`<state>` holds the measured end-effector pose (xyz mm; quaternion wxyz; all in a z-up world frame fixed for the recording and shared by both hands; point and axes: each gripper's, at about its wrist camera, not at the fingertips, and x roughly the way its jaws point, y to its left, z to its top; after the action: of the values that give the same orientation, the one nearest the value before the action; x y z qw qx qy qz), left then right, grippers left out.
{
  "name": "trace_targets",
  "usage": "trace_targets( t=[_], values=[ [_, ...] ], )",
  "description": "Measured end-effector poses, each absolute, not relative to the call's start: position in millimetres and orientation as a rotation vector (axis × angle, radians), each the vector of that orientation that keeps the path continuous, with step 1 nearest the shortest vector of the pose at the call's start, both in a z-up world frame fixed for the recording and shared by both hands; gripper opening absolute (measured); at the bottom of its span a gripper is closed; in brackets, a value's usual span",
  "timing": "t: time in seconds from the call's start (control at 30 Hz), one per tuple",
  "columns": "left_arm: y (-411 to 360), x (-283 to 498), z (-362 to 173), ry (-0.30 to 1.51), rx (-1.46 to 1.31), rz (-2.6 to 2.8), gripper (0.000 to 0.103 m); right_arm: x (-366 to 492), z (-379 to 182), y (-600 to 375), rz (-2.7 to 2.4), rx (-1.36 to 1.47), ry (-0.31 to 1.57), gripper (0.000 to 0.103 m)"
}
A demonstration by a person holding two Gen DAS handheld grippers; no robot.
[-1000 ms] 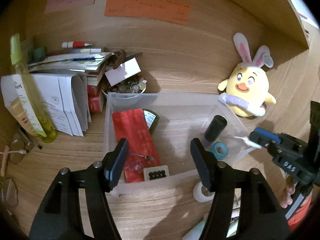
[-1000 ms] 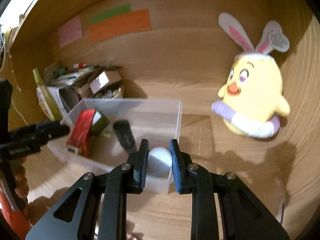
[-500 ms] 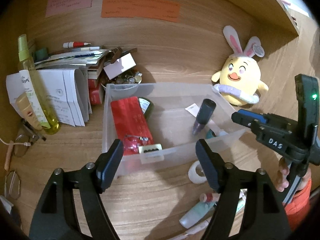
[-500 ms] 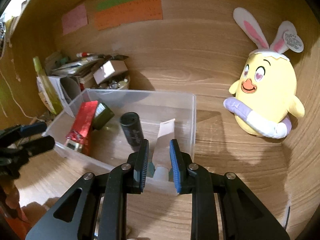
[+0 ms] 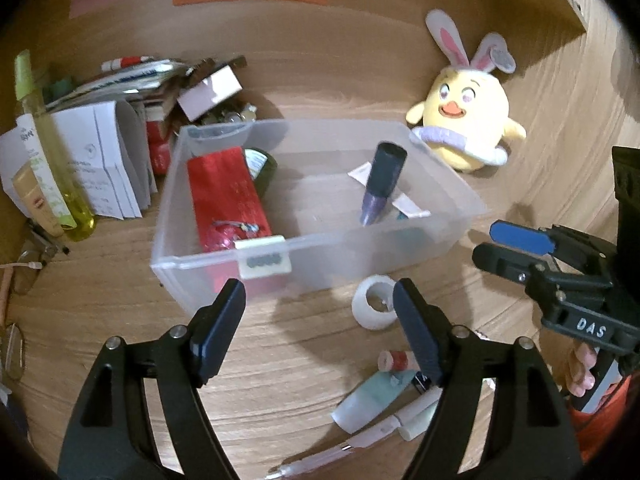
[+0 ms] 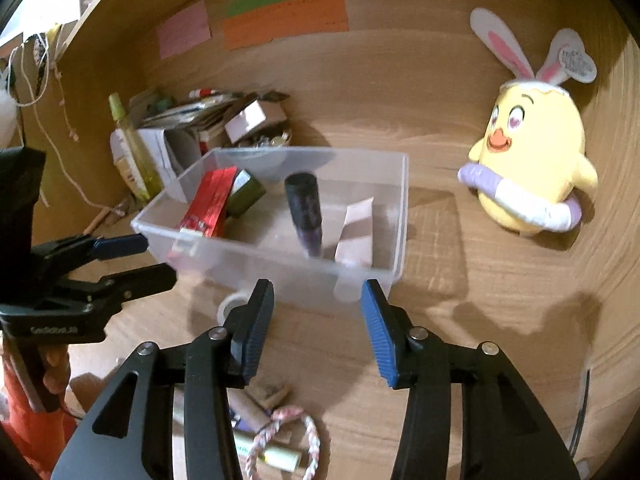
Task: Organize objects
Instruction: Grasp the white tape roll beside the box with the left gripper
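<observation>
while both grippers hang over the wooden desk, the clear plastic bin sits at the centre of each view. in the left wrist view the left gripper shows its fingers spread wide with nothing between them; they have just been opening. a white tape roll lies on the desk just beside the right-hand finger, against the bin's near wall, not gripped. at 5 o'clock from the roll lie a pale green tube, a small red-banded stick and a pen, all outside the bin.

inside the bin, a red packet lies along the 9 o'clock side with a dark green jar touching its far end; a dark tapered tube leans near the 3 o'clock side, and a white tube stands tilted just beside it.

in the right wrist view the right gripper has its blue-padded fingers parted and empty, having just been opening; the white tube sits in the bin beyond them, free of the pads. a braided cord and other small items lie on the desk below the fingers, too blurred to identify.

a yellow plush chick with rabbit ears stands at 2 o'clock from the bin, well apart. at 10 o'clock a pile of papers and boxes rests beside a yellow-green bottle.
</observation>
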<state>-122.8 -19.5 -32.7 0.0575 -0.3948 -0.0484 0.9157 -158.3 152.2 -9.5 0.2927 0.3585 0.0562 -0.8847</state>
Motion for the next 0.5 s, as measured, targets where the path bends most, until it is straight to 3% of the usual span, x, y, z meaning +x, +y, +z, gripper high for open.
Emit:
trace_targets(
  t=[0.5],
  values=[
    [12.9, -149.5, -67.4, -0.069, -1.375, 2.623, 0.076, -148.3, -48.2, 154.6, -2.257, 1.082, 0.228, 0.042]
  ],
)
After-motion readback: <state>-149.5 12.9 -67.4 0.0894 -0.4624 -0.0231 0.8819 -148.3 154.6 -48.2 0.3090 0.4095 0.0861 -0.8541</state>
